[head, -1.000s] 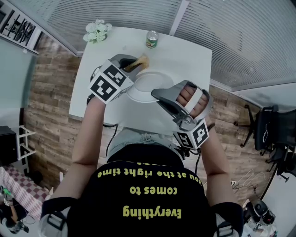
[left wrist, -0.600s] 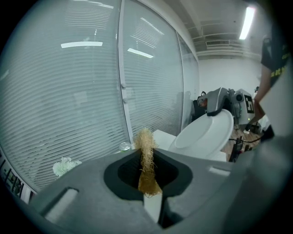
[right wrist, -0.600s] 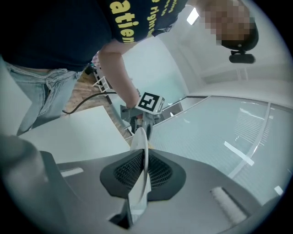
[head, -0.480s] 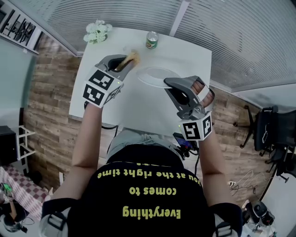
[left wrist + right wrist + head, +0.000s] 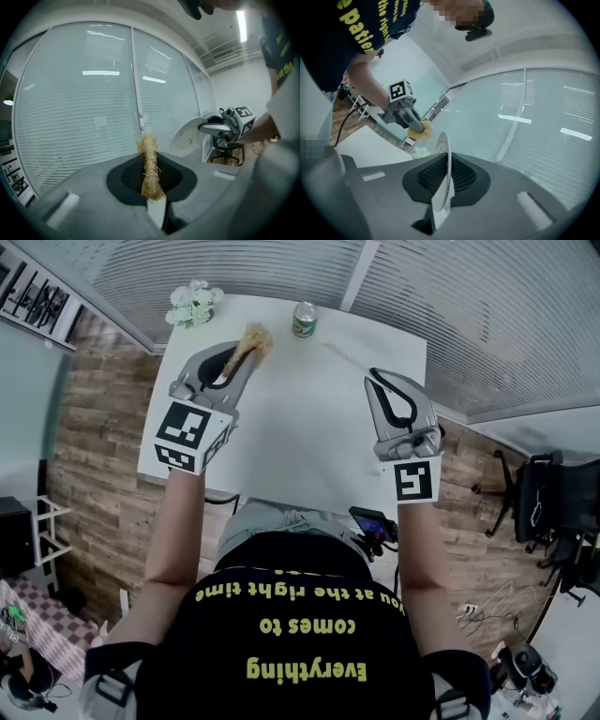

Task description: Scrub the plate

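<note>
My left gripper [image 5: 246, 345] is shut on a tan fibrous scrubber [image 5: 256, 337], held up over the far left of the white table [image 5: 300, 437]. In the left gripper view the scrubber [image 5: 150, 164] stands pinched between the jaws. My right gripper [image 5: 377, 381] is shut on the rim of a white plate [image 5: 347, 358], which the head view shows edge-on as a thin line. From the left gripper view the plate [image 5: 187, 137] appears as a tilted white disc off the table. The right gripper view has the plate [image 5: 446, 168] on edge and the scrubber [image 5: 423, 132] apart from it.
A green can [image 5: 305, 320] and a bunch of white flowers [image 5: 194, 302] stand at the table's far edge. Glass walls with blinds run behind the table. An office chair [image 5: 548, 502] stands on the wood floor at the right.
Both grippers have risen and spread apart. The plate has come off the table and turned up on edge in the right gripper. The scrubber has moved off the plate to the left.
</note>
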A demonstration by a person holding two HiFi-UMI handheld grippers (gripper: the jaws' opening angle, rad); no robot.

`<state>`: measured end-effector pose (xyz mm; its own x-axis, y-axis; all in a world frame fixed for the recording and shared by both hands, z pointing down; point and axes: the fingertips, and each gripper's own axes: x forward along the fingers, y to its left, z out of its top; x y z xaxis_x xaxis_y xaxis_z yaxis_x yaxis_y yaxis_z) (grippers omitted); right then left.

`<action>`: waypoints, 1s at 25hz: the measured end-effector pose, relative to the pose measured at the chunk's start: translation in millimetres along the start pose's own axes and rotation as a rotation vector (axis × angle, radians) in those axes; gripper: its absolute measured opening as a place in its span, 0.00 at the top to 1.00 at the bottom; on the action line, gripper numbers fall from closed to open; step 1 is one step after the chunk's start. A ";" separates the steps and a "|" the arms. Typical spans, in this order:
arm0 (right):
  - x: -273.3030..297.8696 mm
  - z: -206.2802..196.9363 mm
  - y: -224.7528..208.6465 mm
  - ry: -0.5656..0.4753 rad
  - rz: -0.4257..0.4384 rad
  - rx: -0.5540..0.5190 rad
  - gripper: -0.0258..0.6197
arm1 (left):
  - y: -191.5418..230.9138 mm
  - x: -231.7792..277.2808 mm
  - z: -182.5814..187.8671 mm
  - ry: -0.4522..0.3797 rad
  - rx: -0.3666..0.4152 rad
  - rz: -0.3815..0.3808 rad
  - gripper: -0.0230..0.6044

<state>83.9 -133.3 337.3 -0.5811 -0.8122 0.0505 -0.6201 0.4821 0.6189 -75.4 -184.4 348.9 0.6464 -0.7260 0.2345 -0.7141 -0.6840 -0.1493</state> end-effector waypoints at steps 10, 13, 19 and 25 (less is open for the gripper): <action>-6.5 -3.1 -38.9 -0.091 -0.165 0.269 0.93 | 15.4 -21.6 11.8 -0.151 -0.042 0.113 0.91; -12.0 -8.2 -48.1 -0.092 -0.197 0.292 0.93 | 17.4 -26.9 9.5 -0.170 -0.057 0.134 0.91; -22.4 -17.9 -63.8 -0.103 -0.267 0.449 0.93 | 22.9 -35.9 4.9 -0.201 -0.087 0.170 0.91; -27.4 -21.8 -73.5 -0.110 -0.314 0.519 0.93 | 25.1 -43.0 6.8 -0.235 -0.084 0.187 0.91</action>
<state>156.8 -153.6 307.6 -0.3631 -0.9160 -0.1707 -0.9299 0.3450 0.1272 -119.3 -170.8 328.6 0.5390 -0.8421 -0.0193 -0.8400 -0.5356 -0.0871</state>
